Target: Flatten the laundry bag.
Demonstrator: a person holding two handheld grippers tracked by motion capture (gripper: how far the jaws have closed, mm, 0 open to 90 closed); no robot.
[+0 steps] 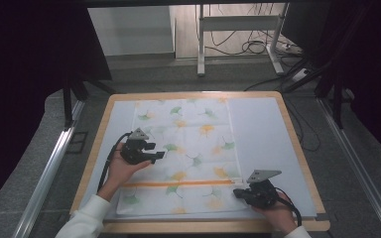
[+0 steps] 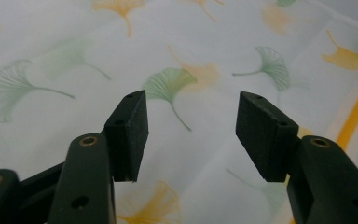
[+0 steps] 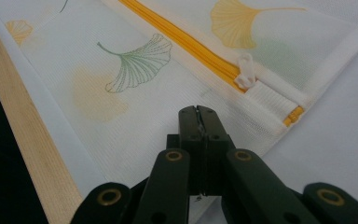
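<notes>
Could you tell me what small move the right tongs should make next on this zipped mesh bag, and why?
Probably open the right tongs and ease them forward to the white zipper pull. Their jaws are shut on nothing, just short of the pull, which sits at the near-right end of the orange zipper. The left tongs are open over the bag, free to hold it down.

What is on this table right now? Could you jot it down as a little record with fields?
Surface: wooden-edged table under a pale blue-white mat
Main item: white mesh zip bag printed with green and orange ginkgo leaves, lying flat
Zip: orange zipper across the bag's near part, white plastic zipper pull at its right end
Left claw: open, above the leaf print, holding nothing
Right claw: shut with nothing between its jaws, at the bag's near right corner, just short of the pull
</notes>
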